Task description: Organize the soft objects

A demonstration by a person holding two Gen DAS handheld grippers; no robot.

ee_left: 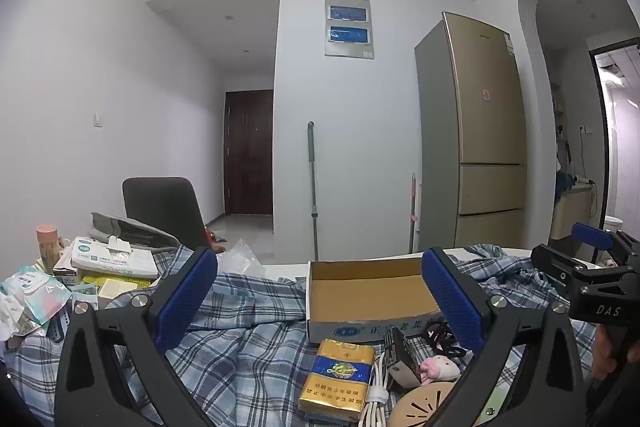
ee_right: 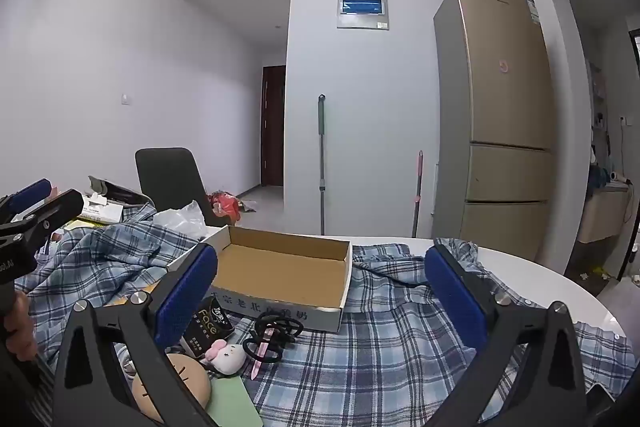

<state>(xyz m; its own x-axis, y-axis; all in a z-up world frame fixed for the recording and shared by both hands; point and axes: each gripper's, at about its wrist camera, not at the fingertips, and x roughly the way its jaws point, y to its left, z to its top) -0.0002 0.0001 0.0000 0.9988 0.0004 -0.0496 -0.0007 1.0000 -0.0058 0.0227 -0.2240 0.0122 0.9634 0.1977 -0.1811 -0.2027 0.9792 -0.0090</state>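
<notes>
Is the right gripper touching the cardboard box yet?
Apart. In the right wrist view the right gripper hangs open above the plaid cloth, and the cardboard box sits beyond its fingers with nothing pressed against it.

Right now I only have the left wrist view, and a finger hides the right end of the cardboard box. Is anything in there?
Observer: No. The right wrist view shows the whole cardboard box empty.
Reviewer: And the black loops in front of it?
Observer: Hair ties, with a pink stick lying across them.
Reviewer: Is the right hand-held gripper holding anything?
Observer: No. The right hand-held gripper is wide open above the checked shirt, with nothing gripped.
</notes>
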